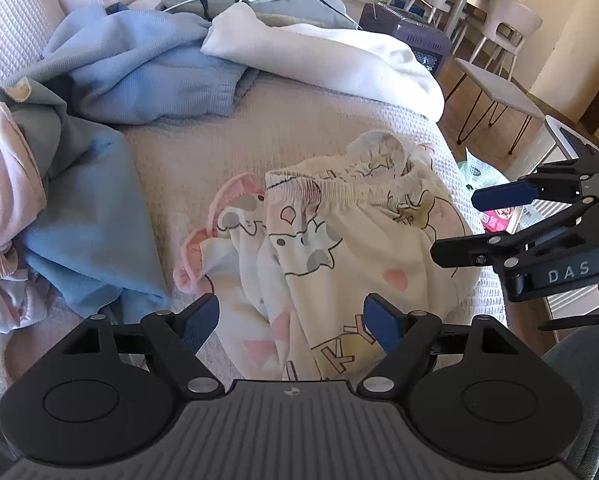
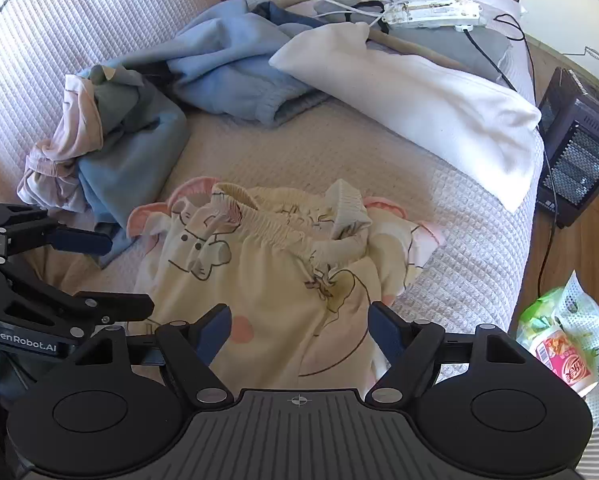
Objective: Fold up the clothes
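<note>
Item: cream printed pyjama trousers point(image 2: 275, 280), lying rumpled on the bed point(image 2: 259, 152) near its front edge, elastic waistband point(image 2: 275, 224) bunched and turned away from the viewer, unfolded; judged laid centrally to leave working room around them

Left hand-held gripper point(image 1: 291, 322): jaws spread wide, holding nothing, poised just above the near leg fabric

Right hand-held gripper point(image 2: 299, 326): likewise spread and empty, over the near cloth to the right

Surrounding: blue garments point(image 2: 227, 64) and a pink-and-blue heap point(image 2: 99, 140) well apart at left and rear; white pillow point(image 2: 419, 100) behind
</note>
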Demonstrator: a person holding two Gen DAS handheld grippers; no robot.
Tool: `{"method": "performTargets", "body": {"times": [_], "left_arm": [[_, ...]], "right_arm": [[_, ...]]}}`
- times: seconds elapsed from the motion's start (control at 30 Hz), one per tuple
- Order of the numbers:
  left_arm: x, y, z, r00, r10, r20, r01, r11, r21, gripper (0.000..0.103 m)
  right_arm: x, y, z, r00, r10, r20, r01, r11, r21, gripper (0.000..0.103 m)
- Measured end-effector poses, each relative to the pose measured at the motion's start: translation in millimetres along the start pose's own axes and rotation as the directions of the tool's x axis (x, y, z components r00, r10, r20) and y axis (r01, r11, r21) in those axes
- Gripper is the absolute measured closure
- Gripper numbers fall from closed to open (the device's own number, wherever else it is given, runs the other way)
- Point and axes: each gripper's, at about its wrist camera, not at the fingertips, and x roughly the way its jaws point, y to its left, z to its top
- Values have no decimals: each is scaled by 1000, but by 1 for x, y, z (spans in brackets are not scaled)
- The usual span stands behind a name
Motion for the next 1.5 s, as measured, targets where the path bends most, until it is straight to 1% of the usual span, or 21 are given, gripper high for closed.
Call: {"method": "performTargets", "body": {"times": [0.1, 0.43, 0.7, 1.03, 1.5], "left_arm": [[1, 0, -1, 1000, 0, -7, 0, 1000, -2, 26], [6, 2, -4, 1000, 6, -27, -7, 1000, -10, 25], [7, 0, -4, 999, 5, -33, -5, 1000, -6, 25], [10, 0, -9, 999, 2, -52, -3, 1000, -9, 25], [10, -2, -9, 999, -3, -55, 3, 1000, -7, 25]], "right_arm": [[0, 2, -1, 1000, -16, -1, 16, 1000, -12, 25], [4, -9, -1, 999, 38, -11, -37, 998, 52, 25], [5, -15, -2, 998, 59, -12, -58, 995, 86, 25], [7, -15, -2, 998, 57, -20, -55, 995, 86, 25], [6, -16, -2, 998, 63, -19, -61, 993, 98, 25]]}}
